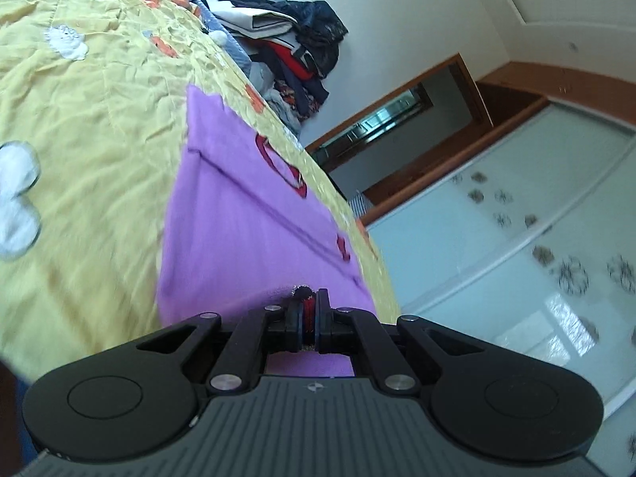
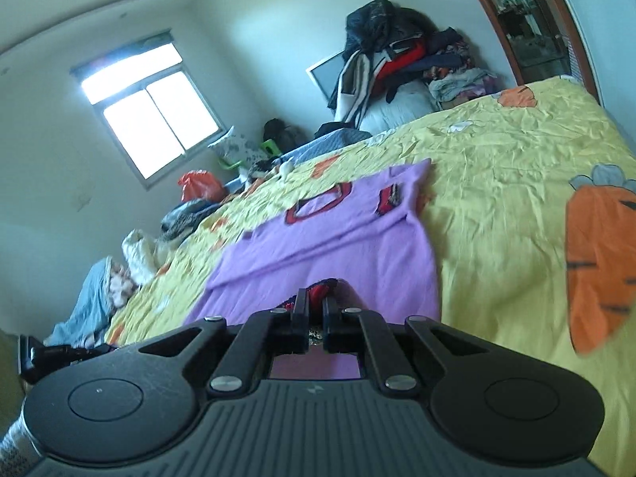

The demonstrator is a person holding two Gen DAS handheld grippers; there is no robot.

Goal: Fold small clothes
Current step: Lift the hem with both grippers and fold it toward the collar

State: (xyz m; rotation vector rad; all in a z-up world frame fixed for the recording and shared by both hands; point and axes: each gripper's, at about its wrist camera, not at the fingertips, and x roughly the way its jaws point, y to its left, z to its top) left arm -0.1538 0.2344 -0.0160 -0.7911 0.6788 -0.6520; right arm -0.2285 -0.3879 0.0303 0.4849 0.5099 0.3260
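Observation:
A small purple knit top with red and black trim lies spread on the yellow bed cover. My left gripper is shut on its near hem, with red trim pinched between the pads. In the right wrist view the same purple top stretches away across the bed, its red neckline toward the far side. My right gripper is shut on another spot of the near hem, and red trim bunches between its fingers. The held edge is lifted off the cover.
The yellow bed cover bears orange carrot prints. A pile of clothes stands at the bed's far end, and loose clothes and an orange bag lie along the far left edge. Sliding wardrobe doors stand beside the bed.

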